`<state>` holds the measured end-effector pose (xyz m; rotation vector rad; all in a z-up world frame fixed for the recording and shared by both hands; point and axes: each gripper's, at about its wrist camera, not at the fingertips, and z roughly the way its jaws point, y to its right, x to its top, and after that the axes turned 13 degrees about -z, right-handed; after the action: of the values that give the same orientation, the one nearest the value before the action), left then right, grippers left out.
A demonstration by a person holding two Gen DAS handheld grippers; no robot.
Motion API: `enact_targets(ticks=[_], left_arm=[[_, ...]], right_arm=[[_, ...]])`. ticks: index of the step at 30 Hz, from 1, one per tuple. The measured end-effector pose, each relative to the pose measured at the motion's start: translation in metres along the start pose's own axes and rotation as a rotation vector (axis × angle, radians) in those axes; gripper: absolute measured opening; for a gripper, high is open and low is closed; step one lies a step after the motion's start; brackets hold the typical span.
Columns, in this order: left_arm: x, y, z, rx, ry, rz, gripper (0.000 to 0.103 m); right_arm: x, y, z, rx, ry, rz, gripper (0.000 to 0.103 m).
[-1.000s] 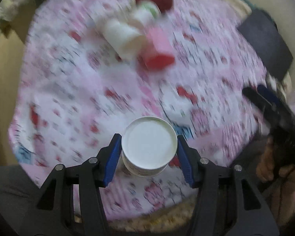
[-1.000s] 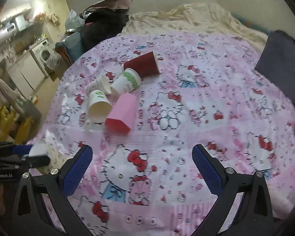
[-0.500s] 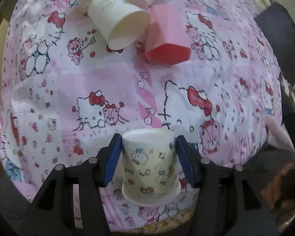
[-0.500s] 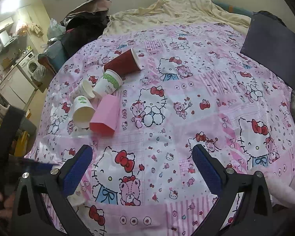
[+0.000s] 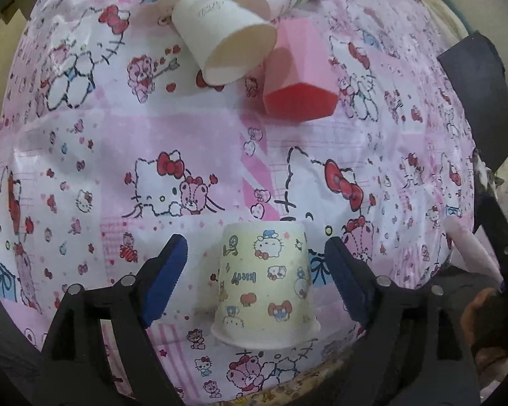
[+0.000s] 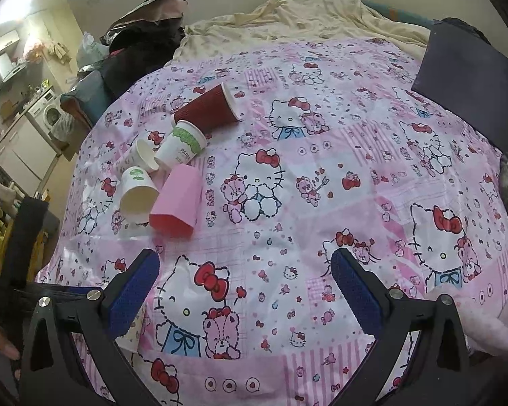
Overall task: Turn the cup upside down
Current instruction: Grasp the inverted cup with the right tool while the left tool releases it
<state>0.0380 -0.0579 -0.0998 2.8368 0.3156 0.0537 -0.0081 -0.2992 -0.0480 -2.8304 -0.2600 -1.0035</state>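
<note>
One cup (image 5: 266, 282) stands rim-down on the bedspread (image 5: 186, 142), midway between your left tongs (image 5: 255, 279), whose pads are spread clear of it. Draw straight back without brushing it. Your right tongs (image 6: 245, 291) gape, holding nothing.

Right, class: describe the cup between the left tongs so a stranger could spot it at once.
On the pink cartoon bedspread, near its front edge, one cup stands between the open left tongs. It is pale yellow with cartoon prints, mouth down; the other cups lie toppled.

Pink cup (image 6: 176, 203), white cups (image 6: 137, 194), maroon cup (image 6: 206, 110) lying tipped on patterned sheet (image 6: 355, 186).
</note>
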Motion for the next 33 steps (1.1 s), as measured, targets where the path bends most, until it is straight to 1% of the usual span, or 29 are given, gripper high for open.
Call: enact_targets(ticks=[3, 7, 11, 16, 19, 21, 22, 23, 25, 26, 29, 31, 33], left_arm=[[0.001, -0.002, -0.005, -0.002, 0.009, 0.004, 0.081], [-0.003, -0.005, -0.022, -0.010, 0.059, 0.018, 0.081], [-0.013, -0.012, -0.050, 0.000, 0.159, 0.066, 0.081], [-0.023, -0.040, -0.082, 0.009, 0.294, 0.047, 0.081], [-0.028, -0.053, -0.089, 0.002, 0.352, 0.042, 0.081], [-0.028, -0.056, -0.087, 0.036, 0.381, 0.048, 0.081], [-0.028, -0.058, -0.085, 0.057, 0.390, 0.051, 0.081], [-0.027, -0.060, -0.083, 0.064, 0.399, 0.044, 0.081], [-0.027, -0.065, -0.081, 0.070, 0.415, 0.024, 0.081], [-0.025, -0.066, -0.080, 0.083, 0.422, 0.011, 0.081], [-0.025, -0.070, -0.084, 0.081, 0.443, -0.009, 0.081], [-0.026, -0.071, -0.090, 0.076, 0.462, -0.011, 0.081], [-0.027, -0.073, -0.094, 0.080, 0.482, -0.017, 0.081]], right_arm=[[0.000, -0.002, 0.002, -0.003, -0.005, -0.006, 0.102], [-0.001, -0.004, 0.002, -0.017, -0.010, -0.020, 0.102], [-0.003, -0.001, 0.003, -0.023, -0.018, -0.015, 0.102], [-0.005, -0.003, 0.006, -0.021, -0.029, -0.014, 0.102], [-0.006, -0.008, 0.010, -0.019, -0.044, -0.027, 0.102], [-0.007, -0.012, 0.014, -0.012, -0.057, -0.035, 0.102], [-0.008, -0.013, 0.017, 0.007, -0.071, -0.032, 0.102], [-0.009, -0.014, 0.021, 0.055, -0.094, -0.012, 0.102], [-0.012, -0.016, 0.032, 0.167, -0.166, 0.037, 0.102], [-0.016, -0.017, 0.037, 0.236, -0.198, 0.073, 0.102], [-0.026, -0.032, 0.052, 0.419, -0.300, 0.174, 0.101], [-0.032, -0.044, 0.061, 0.491, -0.347, 0.229, 0.100], [-0.036, -0.056, 0.068, 0.520, -0.378, 0.264, 0.100]])
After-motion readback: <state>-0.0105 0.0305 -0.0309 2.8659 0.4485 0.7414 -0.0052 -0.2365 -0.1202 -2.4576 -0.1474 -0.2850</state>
